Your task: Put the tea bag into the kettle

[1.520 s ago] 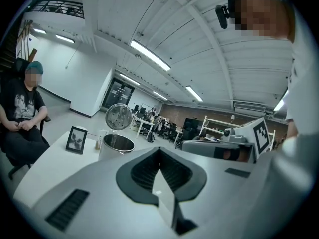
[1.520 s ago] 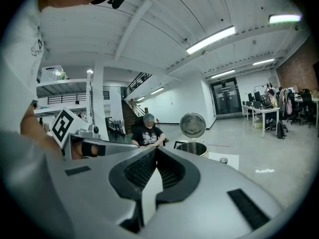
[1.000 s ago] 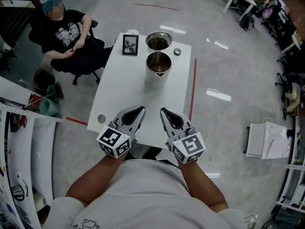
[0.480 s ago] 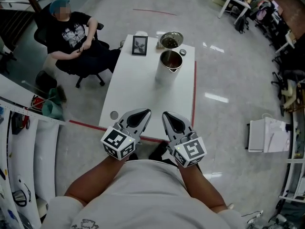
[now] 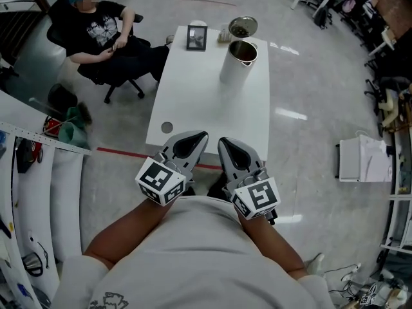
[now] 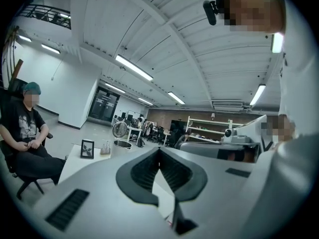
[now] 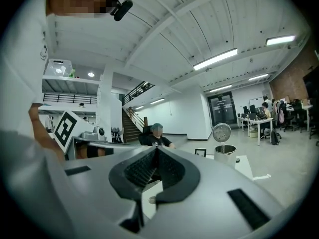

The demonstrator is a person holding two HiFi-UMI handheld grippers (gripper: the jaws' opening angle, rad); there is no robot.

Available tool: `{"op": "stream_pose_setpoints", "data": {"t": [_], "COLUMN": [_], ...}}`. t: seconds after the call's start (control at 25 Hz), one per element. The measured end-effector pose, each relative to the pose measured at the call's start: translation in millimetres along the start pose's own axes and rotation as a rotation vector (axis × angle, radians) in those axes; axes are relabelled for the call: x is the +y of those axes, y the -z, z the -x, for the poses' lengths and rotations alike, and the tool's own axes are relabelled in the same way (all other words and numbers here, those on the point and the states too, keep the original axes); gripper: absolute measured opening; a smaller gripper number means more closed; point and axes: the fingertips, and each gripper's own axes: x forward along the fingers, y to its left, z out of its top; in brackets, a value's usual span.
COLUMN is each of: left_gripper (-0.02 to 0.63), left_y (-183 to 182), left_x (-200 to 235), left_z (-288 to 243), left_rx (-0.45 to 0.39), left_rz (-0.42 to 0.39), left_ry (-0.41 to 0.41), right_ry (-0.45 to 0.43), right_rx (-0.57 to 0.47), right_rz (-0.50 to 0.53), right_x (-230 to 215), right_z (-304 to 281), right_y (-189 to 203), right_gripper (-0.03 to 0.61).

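The left gripper (image 5: 198, 138) and the right gripper (image 5: 225, 145) — two in all — hover side by side just short of the one white table (image 5: 206, 102), each with jaws pressed together on nothing. One shiny steel kettle (image 5: 233, 66) stands at the table's far end, lid tipped open, beside one picture frame (image 5: 197, 37) — the tea bag cannot be made out
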Motion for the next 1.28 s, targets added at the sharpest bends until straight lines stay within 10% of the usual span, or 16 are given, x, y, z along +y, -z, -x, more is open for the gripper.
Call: {"op": "stream_pose_setpoints", "data": {"t": [1.28], "left_gripper": [0.011], "left_y": [20], "left_x": [1], "left_z": [33], "left_rx": [-0.004], "left_rz": [0.045], "left_ry": [-0.011], "right_ry": [0.012], "right_rx": [0.043], "right_rz": [0.005], "right_x": [35], "right_z": [-3], "right_y": [16], "right_gripper": [0.011]}}
